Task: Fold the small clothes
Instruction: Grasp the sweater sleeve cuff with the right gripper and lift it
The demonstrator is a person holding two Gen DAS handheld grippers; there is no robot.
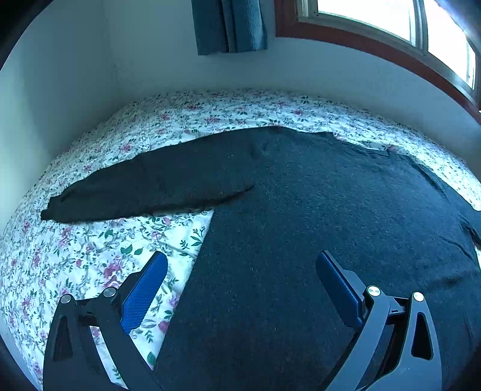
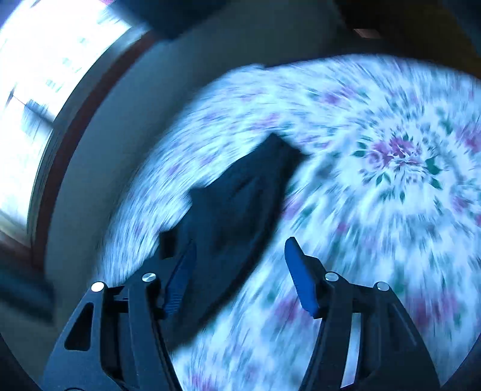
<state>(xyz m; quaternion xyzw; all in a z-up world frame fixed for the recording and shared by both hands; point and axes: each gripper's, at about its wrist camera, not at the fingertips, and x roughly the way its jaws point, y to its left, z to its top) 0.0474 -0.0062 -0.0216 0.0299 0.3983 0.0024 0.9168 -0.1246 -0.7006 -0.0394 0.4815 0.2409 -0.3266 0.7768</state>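
Observation:
A dark knit sweater (image 1: 315, 210) lies flat on a floral bedsheet (image 1: 90, 246), one sleeve (image 1: 144, 186) stretched out to the left. My left gripper (image 1: 240, 267) is open and empty, hovering over the sweater's lower left edge. In the blurred right wrist view, a dark sleeve (image 2: 237, 201) lies on the sheet (image 2: 390, 150). My right gripper (image 2: 240, 255) is open and empty just above it.
The bed stands against a pale wall (image 1: 75, 75) with a wood-framed window (image 1: 390, 36) and a blue curtain (image 1: 231, 24). The window also shows in the right wrist view (image 2: 36, 90).

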